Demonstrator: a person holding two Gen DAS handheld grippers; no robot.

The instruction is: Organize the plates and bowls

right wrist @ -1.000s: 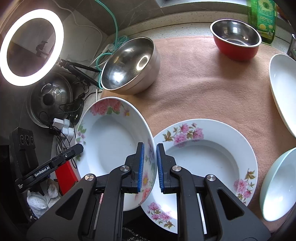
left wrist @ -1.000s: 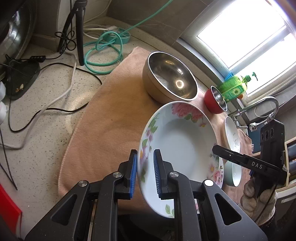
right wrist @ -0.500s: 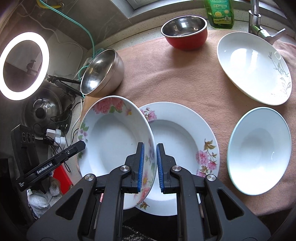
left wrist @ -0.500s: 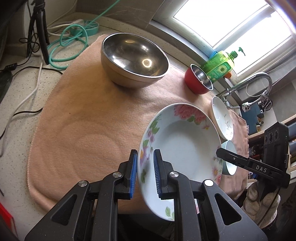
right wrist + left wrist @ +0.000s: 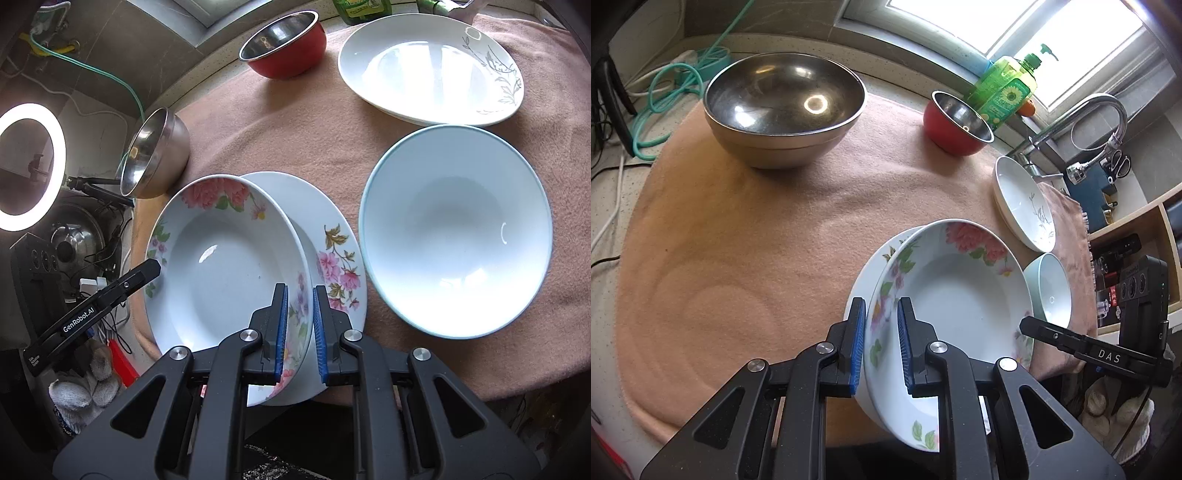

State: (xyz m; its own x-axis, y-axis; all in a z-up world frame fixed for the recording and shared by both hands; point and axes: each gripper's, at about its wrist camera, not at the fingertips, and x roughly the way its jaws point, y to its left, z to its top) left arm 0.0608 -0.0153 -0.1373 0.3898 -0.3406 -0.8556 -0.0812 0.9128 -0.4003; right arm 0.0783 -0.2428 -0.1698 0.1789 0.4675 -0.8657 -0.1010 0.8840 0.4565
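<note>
Clamping the floral plate (image 5: 229, 258), both jaws, second floral plate (image 5: 332, 254) beneath, pale bowl (image 5: 454, 236) beside.

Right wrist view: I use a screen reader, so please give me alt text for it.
Right hand-held gripper clamps a floral plate's rim, tilted over a second floral plate on a pink cloth. Beside them: a pale bowl, white plate, red bowl.

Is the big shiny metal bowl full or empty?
Empty. The left wrist view looks straight into the big metal bowl: only bare steel and light reflections show inside. It stands upright on the pink cloth.
</note>
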